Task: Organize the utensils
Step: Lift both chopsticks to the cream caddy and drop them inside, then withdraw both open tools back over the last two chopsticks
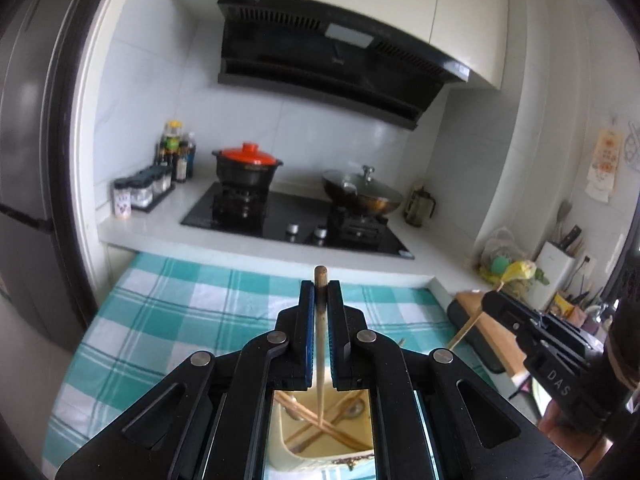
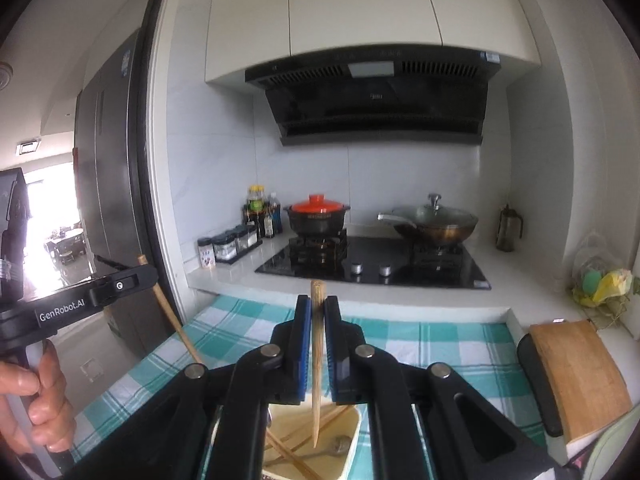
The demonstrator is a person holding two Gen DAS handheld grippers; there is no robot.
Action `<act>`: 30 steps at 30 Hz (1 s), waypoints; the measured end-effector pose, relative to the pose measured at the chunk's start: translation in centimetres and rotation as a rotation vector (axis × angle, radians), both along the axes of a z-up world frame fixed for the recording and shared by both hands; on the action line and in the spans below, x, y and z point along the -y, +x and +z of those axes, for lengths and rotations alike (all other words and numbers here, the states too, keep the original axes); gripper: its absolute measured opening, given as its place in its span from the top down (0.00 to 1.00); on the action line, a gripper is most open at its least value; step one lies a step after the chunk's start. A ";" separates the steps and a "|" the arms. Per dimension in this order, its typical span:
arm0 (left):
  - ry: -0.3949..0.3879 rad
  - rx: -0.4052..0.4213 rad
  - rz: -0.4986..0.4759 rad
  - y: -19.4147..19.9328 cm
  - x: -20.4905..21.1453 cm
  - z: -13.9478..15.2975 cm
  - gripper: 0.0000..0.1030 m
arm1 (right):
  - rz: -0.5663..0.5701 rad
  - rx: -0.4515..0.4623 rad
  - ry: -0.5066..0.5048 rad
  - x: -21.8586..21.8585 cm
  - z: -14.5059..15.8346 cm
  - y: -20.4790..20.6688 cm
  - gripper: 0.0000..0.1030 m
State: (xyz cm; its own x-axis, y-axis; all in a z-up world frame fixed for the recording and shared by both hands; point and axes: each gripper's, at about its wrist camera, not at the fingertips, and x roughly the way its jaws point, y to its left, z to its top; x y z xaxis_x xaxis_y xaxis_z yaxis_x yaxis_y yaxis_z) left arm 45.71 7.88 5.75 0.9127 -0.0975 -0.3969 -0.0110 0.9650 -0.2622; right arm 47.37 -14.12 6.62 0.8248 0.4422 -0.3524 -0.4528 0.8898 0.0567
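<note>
Both grippers, left and right, fingers clamped on one chopstick each, lower centre, above tray; risk: thin sticks pivoting or slipping out, given narrow grip near top ends.

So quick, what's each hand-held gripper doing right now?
Left hand-held gripper: closed on a chopstick.
Right hand-held gripper: closed on another chopstick.
</note>
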 end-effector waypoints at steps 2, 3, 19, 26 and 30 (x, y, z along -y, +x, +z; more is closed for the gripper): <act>-0.004 -0.071 -0.014 1.7 0.4 -2.2 0.96 | 0.028 -0.112 -0.018 -0.7 -2.4 2.0 0.93; -0.004 -0.105 -0.022 2.5 0.6 -3.3 0.96 | 0.041 -0.163 -0.024 -1.0 -3.6 2.9 0.93; 0.243 -0.290 -0.061 -4.6 0.2 -7.1 0.16 | 0.010 -0.242 -0.088 1.6 -4.5 -0.4 0.53; 0.266 -0.436 -0.058 -16.1 0.5 -14.1 0.14 | 0.057 -0.227 -0.272 4.4 -8.7 -13.1 0.50; 0.239 -0.441 -0.023 -19.8 2.5 -16.5 0.14 | 0.016 -0.236 -0.290 5.4 -12.6 -18.4 0.50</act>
